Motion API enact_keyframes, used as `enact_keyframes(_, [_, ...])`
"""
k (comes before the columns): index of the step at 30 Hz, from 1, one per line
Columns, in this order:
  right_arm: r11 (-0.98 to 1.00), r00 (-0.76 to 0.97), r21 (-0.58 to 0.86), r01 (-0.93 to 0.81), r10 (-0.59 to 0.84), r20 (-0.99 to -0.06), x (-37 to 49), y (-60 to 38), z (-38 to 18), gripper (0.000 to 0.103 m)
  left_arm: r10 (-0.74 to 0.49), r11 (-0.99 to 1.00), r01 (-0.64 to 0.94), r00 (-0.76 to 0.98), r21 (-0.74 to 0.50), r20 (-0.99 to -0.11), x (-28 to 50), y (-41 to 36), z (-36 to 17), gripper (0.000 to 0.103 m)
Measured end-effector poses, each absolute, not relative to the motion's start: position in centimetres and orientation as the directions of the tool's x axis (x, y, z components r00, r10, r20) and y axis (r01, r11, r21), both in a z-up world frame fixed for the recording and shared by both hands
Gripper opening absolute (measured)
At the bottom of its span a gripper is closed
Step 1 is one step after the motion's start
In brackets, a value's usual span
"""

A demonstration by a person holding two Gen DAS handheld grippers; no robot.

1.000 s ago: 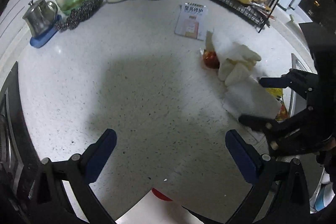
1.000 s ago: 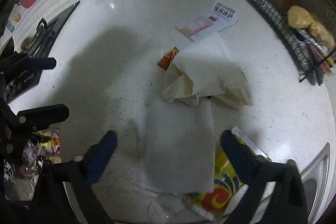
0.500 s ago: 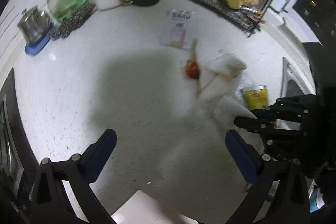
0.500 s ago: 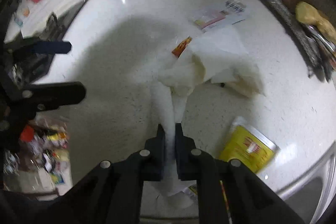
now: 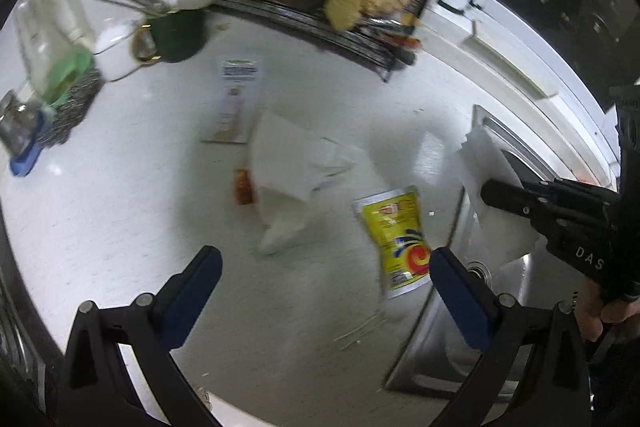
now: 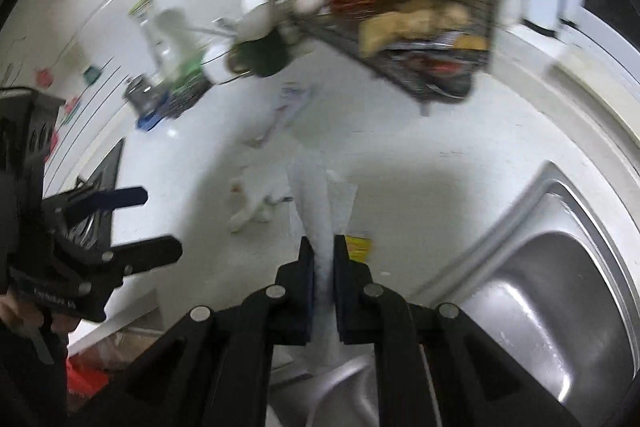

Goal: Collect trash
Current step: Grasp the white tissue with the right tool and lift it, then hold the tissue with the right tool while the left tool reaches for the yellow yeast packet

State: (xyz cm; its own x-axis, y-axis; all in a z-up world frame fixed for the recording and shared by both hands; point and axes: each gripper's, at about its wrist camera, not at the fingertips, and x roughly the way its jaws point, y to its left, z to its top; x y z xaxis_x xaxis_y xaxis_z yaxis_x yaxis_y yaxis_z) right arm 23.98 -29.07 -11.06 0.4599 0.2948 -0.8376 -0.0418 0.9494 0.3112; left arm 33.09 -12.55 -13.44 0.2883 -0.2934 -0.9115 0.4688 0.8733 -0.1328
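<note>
The white paper towel sheet (image 6: 320,227), pinched by the right gripper (image 6: 322,267), hangs above the steel sink (image 6: 560,287); carry it steadily, grip unbroken. The left gripper (image 5: 320,275) hovers spread over the yellow snack wrapper (image 5: 394,235).

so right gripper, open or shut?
Shut: right gripper pinches the white paper towel between its pads, lifted off the counter.

Bright overhead light, soft shadow on the worktop (image 5: 120,211), motion blur toward twelve o'clock, fisheye-warped black edges.
</note>
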Motion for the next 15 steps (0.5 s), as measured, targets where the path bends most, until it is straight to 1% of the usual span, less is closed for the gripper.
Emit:
enact_keyframes(5, [0.964,0.459,0.266,0.014,0.23,-0.858,23.2,-30.6,-11.8,0.007,-0.281,0.862,0.486,0.23,-0.14,-0.932,33.3,-16.5,-15.8,0.103])
enact_keyframes(8, [0.968,0.459,0.245,0.046,0.198,-0.866,23.4,-31.1,-12.3,0.007,-0.22,0.868,0.489,0.221,-0.087,-0.95,33.4,-18.7,-17.4,0.103])
enact_keyframes(12, [0.971,0.454,0.23,0.069,0.175,-0.874,22.7,-32.5,-12.8,0.008,-0.21,0.869,0.485,0.181,-0.099,-0.961,33.6,-20.6,-19.5,0.103])
enact_keyframes(15, [0.972,0.446,0.219,0.079,0.162,-0.88,22.6,-33.2,-13.5,0.008,-0.177,0.88,0.468,0.167,-0.08,-0.97,34.1,-21.3,-21.4,0.103])
